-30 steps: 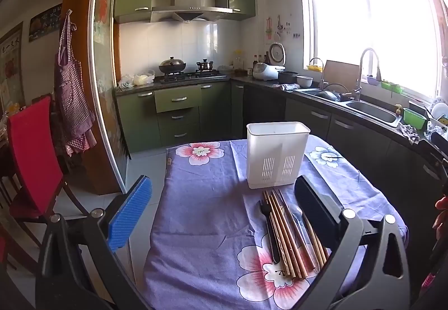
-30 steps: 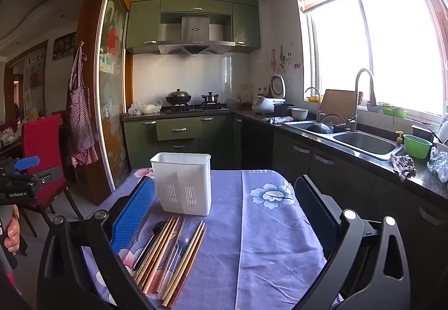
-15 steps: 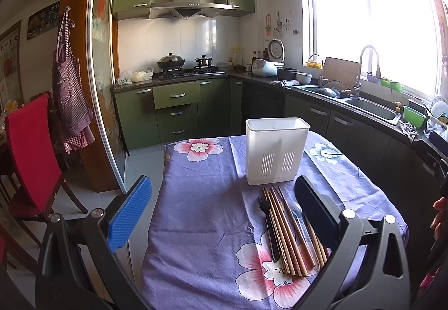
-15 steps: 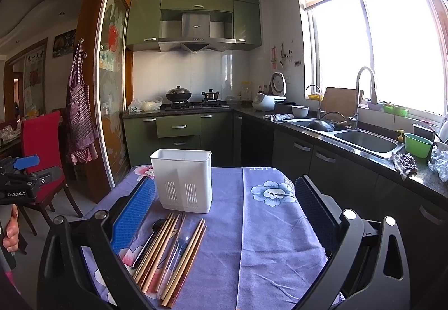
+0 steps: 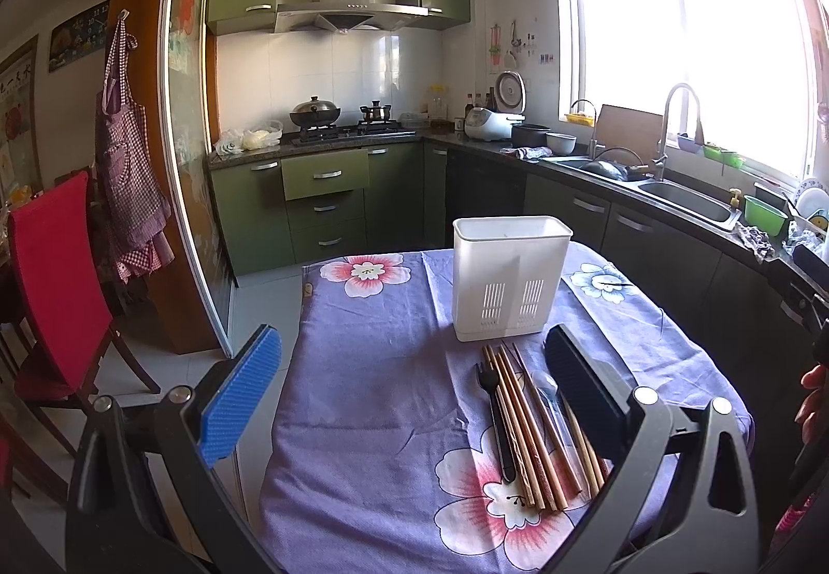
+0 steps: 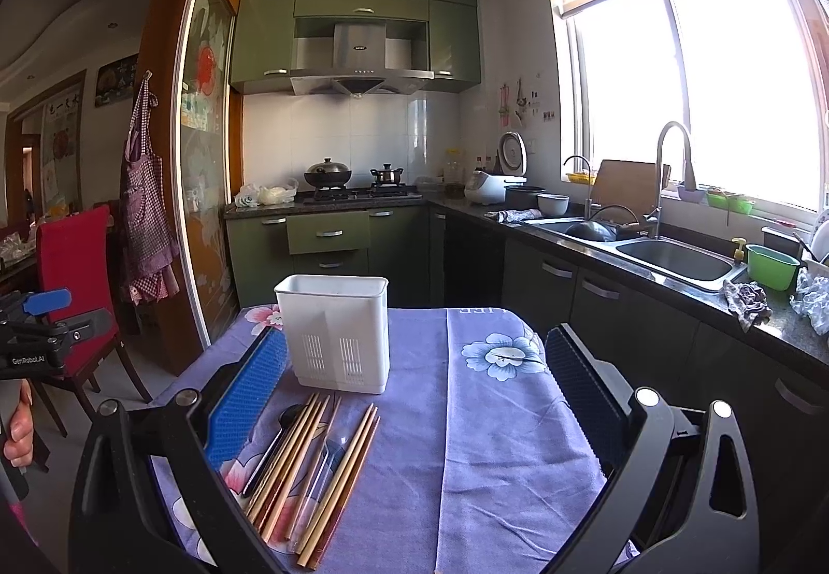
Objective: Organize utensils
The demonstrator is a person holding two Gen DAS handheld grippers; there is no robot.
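A white plastic utensil holder [image 5: 510,278] [image 6: 337,330] stands upright on the purple flowered tablecloth [image 5: 373,398] [image 6: 497,429]. Just in front of it lies a bundle of wooden chopsticks [image 5: 528,424] [image 6: 305,465], with a black fork [image 5: 495,418] at its left side and a clear plastic spoon [image 5: 549,390] among the sticks. My left gripper [image 5: 414,392] hovers open above the cloth, its right finger over the bundle. My right gripper [image 6: 414,387] is open too, with the bundle beside its blue left pad [image 6: 248,398].
Green kitchen cabinets [image 5: 331,206], a stove with pots [image 5: 337,120] and a sink counter [image 6: 668,258] run behind and to the right of the table. A red chair [image 5: 52,284] stands on the left. A hand [image 6: 18,429] holds the other gripper at the left edge.
Both cameras have risen and tilted slightly, so the table and holder sit a little lower in view. Neither gripper's opening has changed and the utensils lie where they were.
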